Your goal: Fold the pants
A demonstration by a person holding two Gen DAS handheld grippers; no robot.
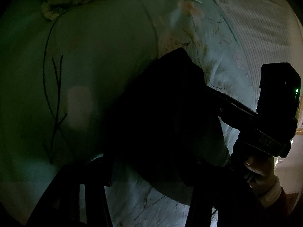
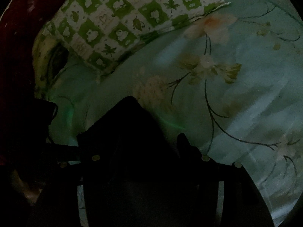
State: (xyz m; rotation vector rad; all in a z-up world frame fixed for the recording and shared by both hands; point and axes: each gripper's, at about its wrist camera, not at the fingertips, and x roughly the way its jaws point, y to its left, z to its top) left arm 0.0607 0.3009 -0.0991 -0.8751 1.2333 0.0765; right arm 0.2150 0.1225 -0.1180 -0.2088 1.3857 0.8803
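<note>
The pants (image 1: 161, 117) lie on the pale green floral bedsheet (image 1: 98, 60) as a dark, folded bundle, so black in this dim light that seams and waistband cannot be made out. In the left wrist view the bundle's long axis runs on a slant, from a squared corner at upper right down toward the lower left; in the right wrist view the same dark mass (image 2: 128, 132) comes to a blunt corner pointing up toward the green-and-white checked pillow (image 2: 121, 24). No brand, label or readable writing shows anywhere (the pillow's squares carry only leaves, hearts and small figures). The left gripper (image 1: 144, 170) sits low in its own frame with the pants between and over its fingers, its jaws partly apart, but the darkness hides whether the pads press the cloth. The right gripper (image 2: 151, 160) likewise has the dark fabric filling the gap between its fingers, jaws about half apart, and I cannot tell whether it grips. From the left wrist view the right gripper's black body (image 1: 265, 117) reaches in to the bundle's right edge, carried by a hand (image 1: 259, 172) in a white cuff.
</note>
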